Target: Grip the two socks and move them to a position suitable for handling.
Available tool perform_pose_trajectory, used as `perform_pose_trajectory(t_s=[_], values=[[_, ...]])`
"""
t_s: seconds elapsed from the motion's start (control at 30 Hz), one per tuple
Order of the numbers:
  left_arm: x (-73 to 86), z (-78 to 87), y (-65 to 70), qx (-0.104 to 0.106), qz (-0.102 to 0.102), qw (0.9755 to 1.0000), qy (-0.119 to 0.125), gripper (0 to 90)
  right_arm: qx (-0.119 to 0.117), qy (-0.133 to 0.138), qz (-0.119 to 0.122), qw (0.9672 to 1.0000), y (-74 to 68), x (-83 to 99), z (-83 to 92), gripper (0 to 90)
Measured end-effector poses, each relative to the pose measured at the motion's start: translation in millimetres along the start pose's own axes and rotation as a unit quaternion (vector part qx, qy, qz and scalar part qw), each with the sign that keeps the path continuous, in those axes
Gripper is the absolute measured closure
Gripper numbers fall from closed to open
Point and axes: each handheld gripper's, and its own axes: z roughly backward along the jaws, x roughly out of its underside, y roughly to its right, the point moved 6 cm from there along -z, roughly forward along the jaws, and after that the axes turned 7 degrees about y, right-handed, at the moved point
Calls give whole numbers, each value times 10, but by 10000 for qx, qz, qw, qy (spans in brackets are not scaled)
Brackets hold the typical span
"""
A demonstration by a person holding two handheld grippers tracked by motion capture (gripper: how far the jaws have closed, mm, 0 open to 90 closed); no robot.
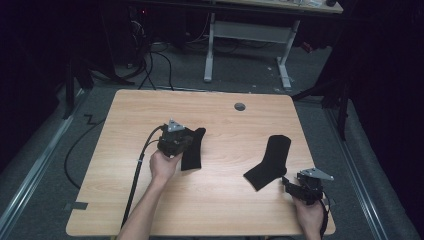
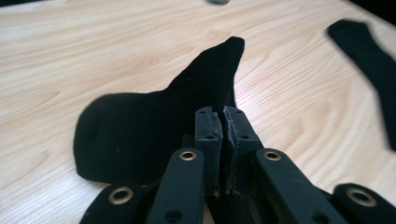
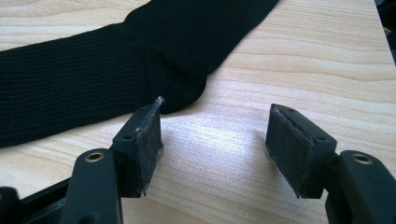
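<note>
Two black socks lie on a light wooden table [image 1: 220, 200]. The left sock [image 1: 192, 150] is pinched along its edge by my left gripper [image 1: 185, 142]. In the left gripper view the jaws are pressed together on the cloth at the left gripper [image 2: 223, 119], and the rest of that sock [image 2: 135, 130] spreads over the wood. The right sock [image 1: 271, 159] lies bent at the heel. My right gripper [image 1: 287, 182] sits just off its lower end, open. In the right gripper view the right gripper [image 3: 215, 140] holds nothing, and the heel of the sock [image 3: 116, 60] lies just beyond its left jaw.
A round grey cable port [image 1: 240, 106] is set into the table near its far edge. The left gripper's cable [image 1: 135, 175] trails off the front edge. Beyond the table stand a white desk frame [image 1: 250, 35] and floor cables. The second sock [image 2: 369, 56] lies to the right in the left gripper view.
</note>
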Motion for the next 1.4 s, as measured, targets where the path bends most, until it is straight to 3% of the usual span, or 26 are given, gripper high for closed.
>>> perform_pose_trajectory(t_s=[0.17,0.27,0.6,0.77,1.07,1.4], values=[[-80,65,112,156,-108,9998,99,854,-2,1,1,10000,-1,0,0,362],[-136,104,214,361,-118,9991,203,853,-5,0,4,10000,-1,0,0,362],[-255,84,486,722,-326,9964,291,852,-13,-3,6,10000,-1,0,1,362],[-262,52,572,828,-335,9955,306,850,-23,0,5,10000,0,0,2,362],[-101,-50,761,1017,-328,9941,194,844,-35,1,22,10000,-4,0,1,360],[158,-144,806,1049,-169,9943,38,836,-22,-6,66,10000,-12,-1,-3,359]])
